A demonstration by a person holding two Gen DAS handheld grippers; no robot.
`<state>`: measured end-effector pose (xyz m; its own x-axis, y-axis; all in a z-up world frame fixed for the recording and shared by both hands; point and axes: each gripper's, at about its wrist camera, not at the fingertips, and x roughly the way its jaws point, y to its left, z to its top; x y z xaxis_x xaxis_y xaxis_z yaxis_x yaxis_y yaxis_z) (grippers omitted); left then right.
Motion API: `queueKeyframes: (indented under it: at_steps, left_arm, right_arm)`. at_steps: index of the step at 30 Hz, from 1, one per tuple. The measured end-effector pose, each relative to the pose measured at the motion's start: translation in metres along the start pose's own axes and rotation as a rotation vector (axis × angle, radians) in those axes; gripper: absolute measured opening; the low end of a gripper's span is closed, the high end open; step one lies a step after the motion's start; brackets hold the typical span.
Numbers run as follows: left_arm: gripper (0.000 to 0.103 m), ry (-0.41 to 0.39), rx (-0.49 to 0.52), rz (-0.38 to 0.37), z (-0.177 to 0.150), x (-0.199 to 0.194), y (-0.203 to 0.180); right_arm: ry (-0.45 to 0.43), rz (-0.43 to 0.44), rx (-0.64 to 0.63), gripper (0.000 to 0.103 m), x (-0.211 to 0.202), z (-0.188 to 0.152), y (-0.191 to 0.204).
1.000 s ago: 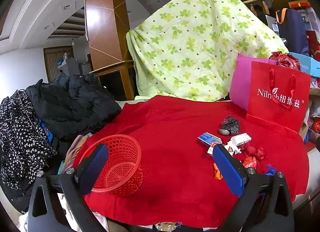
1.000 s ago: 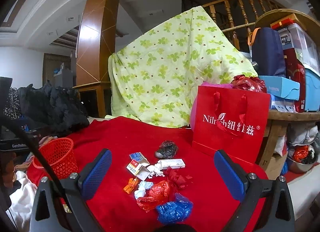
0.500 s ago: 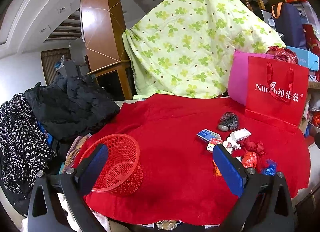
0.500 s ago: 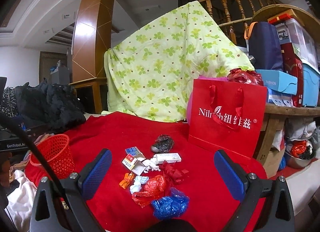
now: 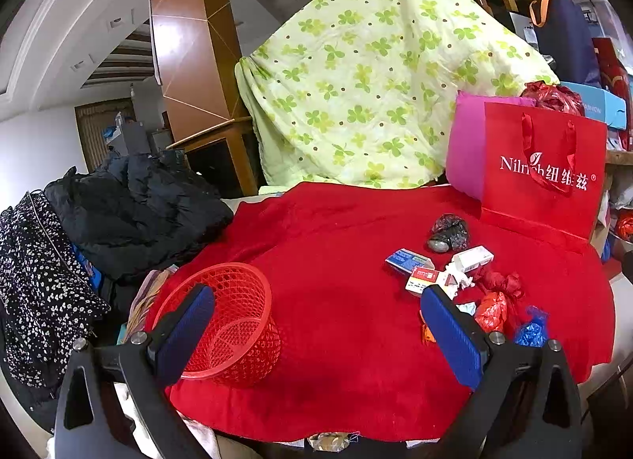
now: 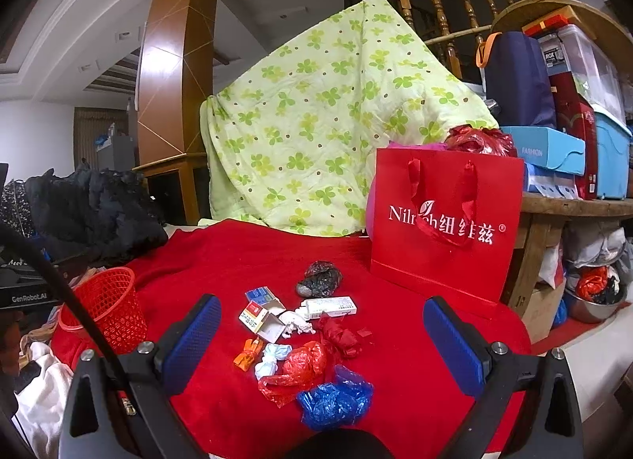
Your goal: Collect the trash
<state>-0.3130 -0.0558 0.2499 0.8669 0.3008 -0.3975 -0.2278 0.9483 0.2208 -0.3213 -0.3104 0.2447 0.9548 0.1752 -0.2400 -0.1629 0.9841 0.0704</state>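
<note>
A heap of trash lies on the red cloth: a blue plastic bag, a red plastic bag, a white tissue, small cartons and a black crumpled bag. The same heap shows to the right in the left wrist view. A red mesh basket stands at the cloth's left end, also seen as the basket from the right wrist. My left gripper hangs open near the basket. My right gripper is open above the heap. Both hold nothing.
A red paper gift bag stands behind the trash with a pink bag at its side. A green floral quilt rises at the back. Dark jackets are piled left. Boxes sit on a wooden shelf to the right.
Both views have shifted slightly, with the scene sliding a little; the right gripper came a bit closer to the trash heap. Both grippers stay open, and nothing was picked up.
</note>
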Motion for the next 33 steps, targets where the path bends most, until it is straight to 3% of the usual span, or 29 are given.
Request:
queueKeyframes:
  at_steps: [6, 10, 14, 18, 22, 26, 28, 30, 33]
  left_arm:
    - [0.103, 0.014, 0.008, -0.009, -0.003, 0.008, -0.004]
    - [0.103, 0.073, 0.008, -0.075, -0.015, 0.03, -0.012]
    - [0.103, 0.19, 0.01, -0.149, -0.034, 0.066, -0.024]
    - [0.103, 0.338, -0.001, -0.214, -0.059, 0.107, -0.041]
    - [0.103, 0.429, -0.003, -0.263, -0.073, 0.135, -0.057]
    - [0.103, 0.5, -0.007, -0.324, -0.078, 0.159, -0.074]
    - [0.103, 0.524, 0.003, -0.364, -0.079, 0.167, -0.084]
    - [0.103, 0.544, 0.015, -0.388, -0.077, 0.171, -0.092]
    - [0.102, 0.551, 0.028, -0.454, -0.072, 0.171, -0.105]
  right_arm:
    - [0.025, -0.004, 0.006, 0.103, 0.004, -0.003, -0.004]
    - [0.08, -0.014, 0.01, 0.103, 0.018, -0.016, -0.014]
    - [0.203, -0.044, 0.039, 0.103, 0.052, -0.043, -0.037]
    - [0.353, -0.026, 0.151, 0.103, 0.094, -0.074, -0.067]
    - [0.511, 0.094, 0.329, 0.103, 0.14, -0.101, -0.087]
    - [0.672, 0.146, 0.422, 0.102, 0.18, -0.118, -0.088]
    - [0.749, 0.184, 0.449, 0.096, 0.199, -0.128, -0.083]
    - [0.81, 0.19, 0.448, 0.073, 0.211, -0.134, -0.077]
    - [0.838, 0.189, 0.444, 0.063, 0.224, -0.14, -0.075]
